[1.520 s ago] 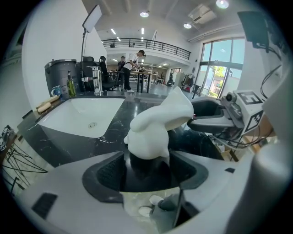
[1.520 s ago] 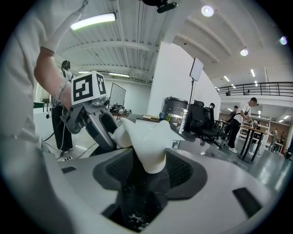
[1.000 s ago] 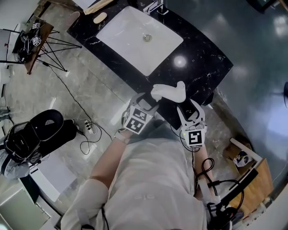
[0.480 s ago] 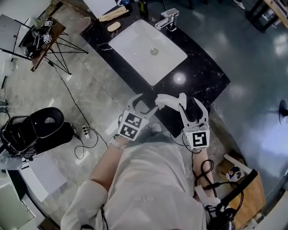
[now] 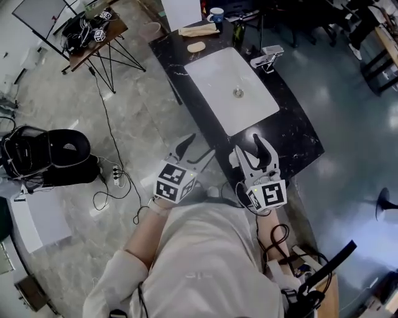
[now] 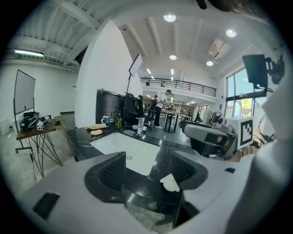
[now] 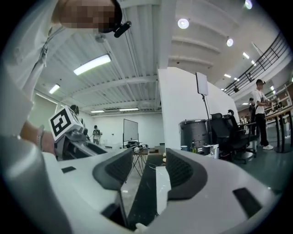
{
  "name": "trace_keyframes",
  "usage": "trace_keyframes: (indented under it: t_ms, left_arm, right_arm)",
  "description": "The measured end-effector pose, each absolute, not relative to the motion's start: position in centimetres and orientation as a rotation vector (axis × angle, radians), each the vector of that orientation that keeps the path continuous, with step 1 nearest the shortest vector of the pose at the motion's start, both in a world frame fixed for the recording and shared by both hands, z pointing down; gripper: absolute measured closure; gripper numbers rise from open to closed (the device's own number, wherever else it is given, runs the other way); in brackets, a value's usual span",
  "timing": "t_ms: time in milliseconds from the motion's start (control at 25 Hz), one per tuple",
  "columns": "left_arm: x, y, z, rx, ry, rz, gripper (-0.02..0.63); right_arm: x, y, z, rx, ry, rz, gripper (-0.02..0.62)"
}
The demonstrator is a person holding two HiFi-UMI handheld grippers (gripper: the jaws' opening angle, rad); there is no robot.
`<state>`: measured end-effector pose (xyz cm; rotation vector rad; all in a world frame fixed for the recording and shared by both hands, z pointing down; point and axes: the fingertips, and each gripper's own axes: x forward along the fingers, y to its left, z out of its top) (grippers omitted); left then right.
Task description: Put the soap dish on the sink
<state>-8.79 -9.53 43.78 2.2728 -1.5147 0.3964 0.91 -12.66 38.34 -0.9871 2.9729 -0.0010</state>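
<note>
Black marble counter (image 5: 292, 133) runs straight ahead of both pairs of jaws, with the white sink (image 5: 217, 74) set into it well beyond them. The left gripper (image 6: 146, 170) is spread wide and holds nothing. The right gripper (image 7: 149, 172) is likewise parted and empty, with only counter and basin showing through its gap.

A small white shape low down, just past the left gripper's right jaw, is probably the soap dish (image 6: 170, 183). It seems to be at the counter's near end, though I cannot tell whether it rests there.

If so, the job calls for closing squarely on its rim, carrying it forward and setting it flat on bare marble beside the basin, clear of the edge. The two grippers are close together, so one should stand off.

Far ahead, the faucet (image 5: 266, 57), a bottle (image 5: 237, 31), a soap bar (image 5: 196, 46) and a cup (image 5: 216, 13) crowd the far end, so the nearer side suits better.
</note>
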Motion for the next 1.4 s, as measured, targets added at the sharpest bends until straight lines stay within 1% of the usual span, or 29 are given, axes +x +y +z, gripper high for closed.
trace_keyframes:
  t_ms: [320,400,480,640,800,1000,1120,1200,1400]
  left_arm:
    - [-12.0,-7.1,40.4,2.182,-1.624,0.156,0.313]
    - [-12.5,-6.4,39.8,2.164,-1.652,0.104,0.328]
    - [-12.9,-5.5,39.2,2.148,-1.670,0.047,0.359]
    - [-13.9,-4.2,38.4,2.132,-1.698,-0.079,0.449]
    - [-14.5,-3.1,38.1,2.126,-1.707,-0.174,0.522]
    - [-14.9,-2.5,38.6,2.102,-1.699,-0.225,0.569]
    - [-15.0,-2.5,38.7,2.092,-1.687,-0.247,0.588]
    - [-14.9,-2.5,38.8,2.095,-1.670,-0.250,0.598]
    - [-14.6,-3.1,38.9,2.110,-1.641,-0.242,0.598]
  right_arm:
    - [-5.3,-10.1,35.9,-0.741,2.995,-0.124,0.382]
    - [-6.3,-9.3,35.7,-0.700,3.000,-0.157,0.382]
    - [-7.1,-8.4,35.8,-0.661,3.009,-0.187,0.382]
    - [-8.4,-6.9,36.2,-0.597,3.005,-0.265,0.382]
    - [-9.1,-5.6,36.6,-0.552,3.009,-0.284,0.388]
    - [-9.0,-5.4,36.9,-0.565,2.991,-0.307,0.486]
    - [-9.0,-5.6,37.0,-0.575,2.987,-0.318,0.525]
    - [-9.1,-5.7,37.1,-0.581,2.989,-0.322,0.537]
    - [-8.8,-6.1,37.1,-0.602,2.974,-0.327,0.538]
